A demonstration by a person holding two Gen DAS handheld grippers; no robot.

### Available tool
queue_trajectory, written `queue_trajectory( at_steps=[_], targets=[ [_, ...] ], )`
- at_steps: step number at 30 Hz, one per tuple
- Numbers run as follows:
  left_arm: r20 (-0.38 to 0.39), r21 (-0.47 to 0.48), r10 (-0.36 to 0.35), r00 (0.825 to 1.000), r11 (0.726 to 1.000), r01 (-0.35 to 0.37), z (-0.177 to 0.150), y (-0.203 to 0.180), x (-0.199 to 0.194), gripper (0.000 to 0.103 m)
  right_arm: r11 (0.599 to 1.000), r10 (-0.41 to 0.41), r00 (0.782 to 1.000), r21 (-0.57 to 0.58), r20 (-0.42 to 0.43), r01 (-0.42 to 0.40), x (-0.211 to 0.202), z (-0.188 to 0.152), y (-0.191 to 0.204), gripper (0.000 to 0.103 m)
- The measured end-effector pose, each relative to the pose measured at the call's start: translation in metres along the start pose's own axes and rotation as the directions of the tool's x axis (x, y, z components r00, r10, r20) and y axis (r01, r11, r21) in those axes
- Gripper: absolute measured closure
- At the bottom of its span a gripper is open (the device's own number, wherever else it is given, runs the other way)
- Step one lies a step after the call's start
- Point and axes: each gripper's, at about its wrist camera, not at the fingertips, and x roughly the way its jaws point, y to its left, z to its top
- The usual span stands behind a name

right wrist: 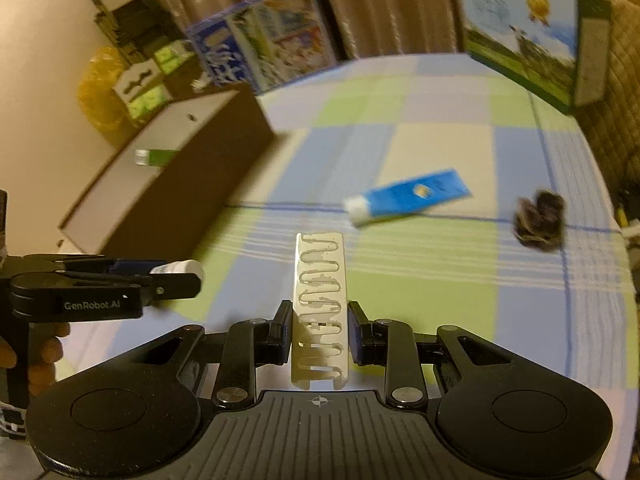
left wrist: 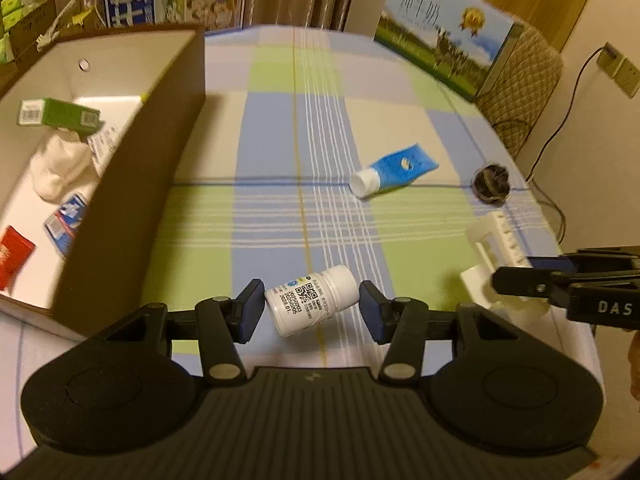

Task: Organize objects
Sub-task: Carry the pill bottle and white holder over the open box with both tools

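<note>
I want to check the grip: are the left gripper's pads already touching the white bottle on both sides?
No. In the left wrist view the left gripper is open, with a gap between the right pad and the white bottle.

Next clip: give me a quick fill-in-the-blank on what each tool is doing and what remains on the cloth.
1. The white pill bottle lies between the fingers of the ___ tool.
2. The right tool brackets a white ___ rack.
3. The blue tube has a ___ cap.
4. The green carton lies inside the ___ box.

Missing: left; slotted; white; brown
</note>
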Motion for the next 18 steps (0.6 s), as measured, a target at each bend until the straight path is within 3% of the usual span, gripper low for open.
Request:
queue_trajectory(
  at_steps=[8, 18],
  targets=[
    [0.087, -0.019, -0.004, 0.996, 1.0, 0.006, 0.007, 0.039, -0.054, 0.056, 0.994, 0.09, 0.996, -0.066, 0.021, -0.088, 0.013, 0.023, 0.064, 0.078],
    [0.148, -0.097, 0.104, 0.984, 0.991, -0.091, 0.016, 0.129, -0.1, 0.056, 0.966, 0.218, 0.976, -0.149, 0.025, -0.212, 0.058, 0.057, 0.154, 0.078]
  ],
)
